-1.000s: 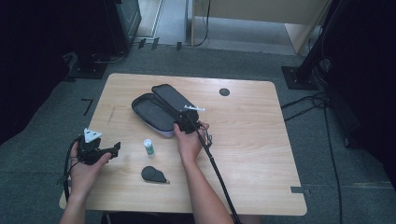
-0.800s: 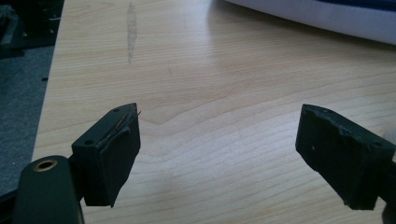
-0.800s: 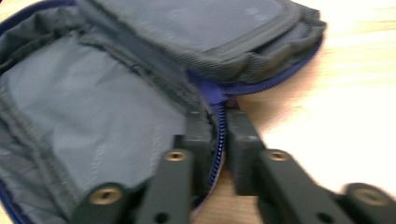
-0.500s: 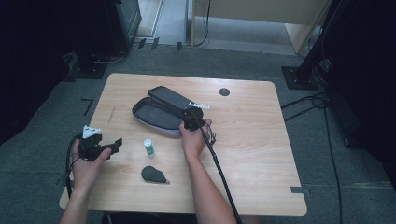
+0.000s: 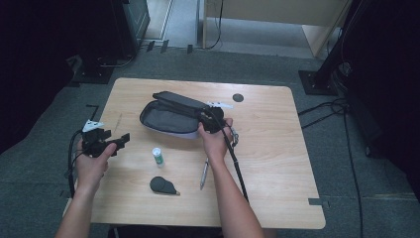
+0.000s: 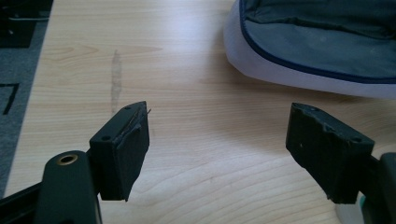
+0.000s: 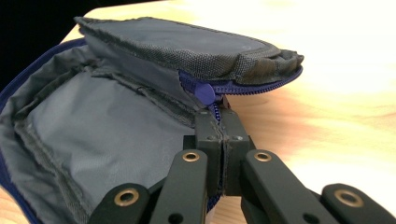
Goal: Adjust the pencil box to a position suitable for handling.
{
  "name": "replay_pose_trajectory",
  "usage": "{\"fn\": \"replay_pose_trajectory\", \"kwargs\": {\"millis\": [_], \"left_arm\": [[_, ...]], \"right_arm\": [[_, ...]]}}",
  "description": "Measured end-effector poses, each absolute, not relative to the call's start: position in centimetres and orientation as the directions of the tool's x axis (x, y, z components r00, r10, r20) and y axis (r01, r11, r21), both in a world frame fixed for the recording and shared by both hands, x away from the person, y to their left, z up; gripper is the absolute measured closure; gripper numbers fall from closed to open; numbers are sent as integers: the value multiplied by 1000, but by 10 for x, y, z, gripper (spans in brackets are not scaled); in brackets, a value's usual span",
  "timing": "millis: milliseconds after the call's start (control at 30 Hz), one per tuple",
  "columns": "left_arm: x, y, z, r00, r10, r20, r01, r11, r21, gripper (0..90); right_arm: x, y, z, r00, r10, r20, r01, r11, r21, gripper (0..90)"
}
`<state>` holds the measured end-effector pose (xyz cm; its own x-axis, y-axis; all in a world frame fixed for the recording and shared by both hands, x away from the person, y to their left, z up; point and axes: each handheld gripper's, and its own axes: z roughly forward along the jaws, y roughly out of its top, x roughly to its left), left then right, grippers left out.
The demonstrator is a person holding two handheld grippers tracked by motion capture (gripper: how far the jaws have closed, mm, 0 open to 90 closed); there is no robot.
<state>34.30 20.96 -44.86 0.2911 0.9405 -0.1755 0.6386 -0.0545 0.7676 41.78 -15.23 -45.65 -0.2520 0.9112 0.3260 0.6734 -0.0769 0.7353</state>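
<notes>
A grey zip pouch (image 5: 166,119) with a blue zipper lies open near the middle of the table, its lid raised at the far side. My right gripper (image 5: 208,119) sits at the pouch's right end. In the right gripper view that gripper (image 7: 217,114) is shut on the zipper just below the blue pull (image 7: 205,93), with the pouch's grey lining (image 7: 116,135) spread to the left. My left gripper (image 5: 123,139) hovers over the table's left part, pointing at the pouch. It is open (image 6: 217,135) with bare wood between the jaws and the pouch's edge (image 6: 317,51) ahead.
A small white and green bottle (image 5: 157,155), a pen (image 5: 203,173) and a black oval object (image 5: 161,185) lie on the wooden table (image 5: 277,148) in front of the pouch. A black disc (image 5: 238,97) is set in the far edge.
My right gripper has moved right and away along the pouch's edge, still shut on the zipper, and the pouch shifted with it. The left gripper has risen slightly away from me.
</notes>
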Motion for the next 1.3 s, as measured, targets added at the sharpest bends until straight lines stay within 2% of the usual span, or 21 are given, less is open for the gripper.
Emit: {"fn": "replay_pose_trajectory", "kwargs": {"millis": [267,500,767,1100,1267,1300], "left_arm": [[340,203,-455,302,939,-163,649,-78,757,219],[334,203,-456,301,941,-151,648,-86,757,219],[318,204,-459,306,941,-142,648,-97,756,220],[294,204,-468,306,944,-122,649,-114,752,220],[282,206,-480,303,949,-89,655,-140,742,220],[280,208,-484,297,950,-96,664,-133,736,220]], "right_arm": [[417,-191,-439,-338,895,290,656,3,755,891],[418,-215,-438,-368,887,278,648,30,761,891],[417,-254,-452,-394,876,279,640,43,767,890],[421,-277,-476,-376,878,297,670,36,742,890],[425,-280,-483,-407,861,306,679,61,732,890],[426,-279,-487,-440,852,283,670,102,736,890]]}}
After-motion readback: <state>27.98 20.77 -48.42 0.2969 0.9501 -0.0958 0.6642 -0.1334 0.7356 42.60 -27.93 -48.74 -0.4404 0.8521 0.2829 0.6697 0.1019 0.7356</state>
